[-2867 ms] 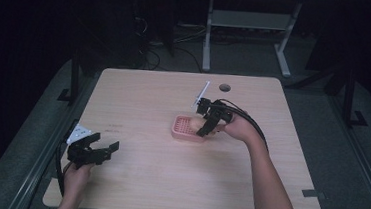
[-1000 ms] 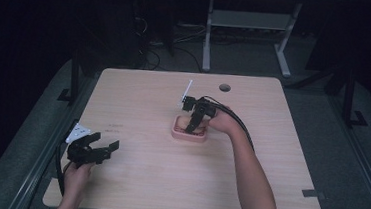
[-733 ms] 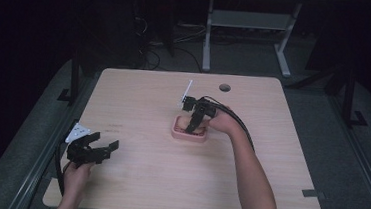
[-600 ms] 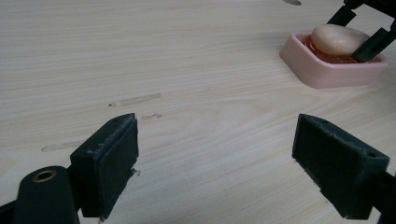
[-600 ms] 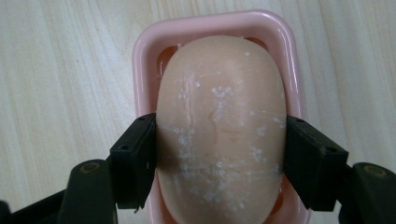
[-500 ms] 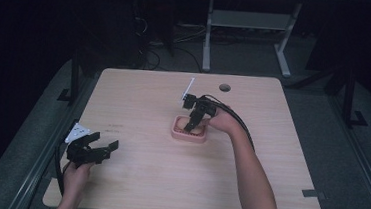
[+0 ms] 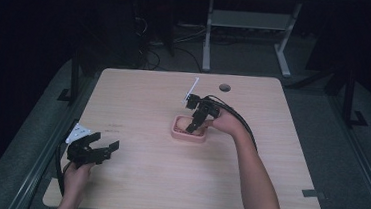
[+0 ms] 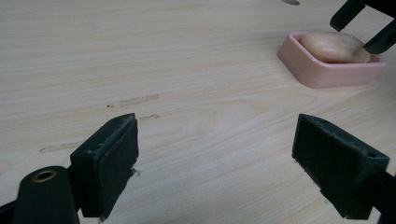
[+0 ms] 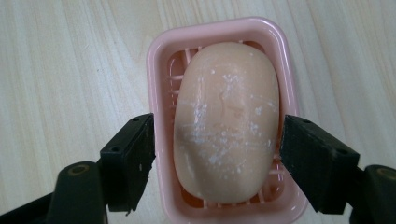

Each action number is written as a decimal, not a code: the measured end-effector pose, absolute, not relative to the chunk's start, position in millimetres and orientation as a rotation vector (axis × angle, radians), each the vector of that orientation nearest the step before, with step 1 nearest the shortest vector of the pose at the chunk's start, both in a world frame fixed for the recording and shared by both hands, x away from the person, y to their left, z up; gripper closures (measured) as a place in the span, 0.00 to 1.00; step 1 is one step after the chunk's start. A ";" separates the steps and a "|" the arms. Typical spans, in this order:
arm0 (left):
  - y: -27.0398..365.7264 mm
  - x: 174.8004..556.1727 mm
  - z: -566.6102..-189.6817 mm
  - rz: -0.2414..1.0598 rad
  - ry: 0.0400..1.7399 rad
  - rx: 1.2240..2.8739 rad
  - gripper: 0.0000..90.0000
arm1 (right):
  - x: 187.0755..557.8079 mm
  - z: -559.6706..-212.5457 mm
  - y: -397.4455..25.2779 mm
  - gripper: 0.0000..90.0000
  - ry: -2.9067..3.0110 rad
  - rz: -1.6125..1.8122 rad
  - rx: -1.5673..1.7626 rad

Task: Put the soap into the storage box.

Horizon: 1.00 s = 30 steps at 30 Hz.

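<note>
Right claw [image 9: 217,154] now astride soap [image 9: 227,122]

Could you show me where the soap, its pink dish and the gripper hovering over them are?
soap [image 9: 227,121]: right gripper view, middle of its top face.
pink dish [image 9: 156,51]: right gripper view, rim at one corner.
right gripper [image 7: 192,127]: high view, midway between its fingertips.

Both black tongs [image 7: 92,151] [image 7: 196,119] carry thick square pads [image 8: 112,161], brass-ringed screw holes, trailing black cables and grey plates.
</note>
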<state>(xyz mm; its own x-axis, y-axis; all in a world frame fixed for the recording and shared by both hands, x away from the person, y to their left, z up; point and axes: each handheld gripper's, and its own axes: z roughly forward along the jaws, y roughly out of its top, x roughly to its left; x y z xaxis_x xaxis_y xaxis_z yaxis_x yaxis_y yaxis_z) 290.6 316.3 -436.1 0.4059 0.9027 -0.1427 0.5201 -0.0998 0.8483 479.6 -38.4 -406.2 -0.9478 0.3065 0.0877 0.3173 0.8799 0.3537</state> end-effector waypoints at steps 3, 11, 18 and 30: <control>316.3 290.9 -436.6 0.530 1.241 1.757 0.16 | 478.4 -405.1 -41.8 0.29 -3.012 -0.578 -0.515; 316.3 290.9 -436.9 0.533 1.242 1.757 0.16 | 475.3 -402.7 -51.9 0.28 -3.003 -0.597 -0.549; 316.1 290.5 -436.3 0.532 1.238 1.760 0.16 | 471.2 -400.4 -57.6 0.27 -3.007 -0.617 -0.555; 317.9 290.6 -436.6 0.535 1.240 1.757 0.16 | 463.0 -398.9 -69.8 0.27 -3.008 -0.644 -0.578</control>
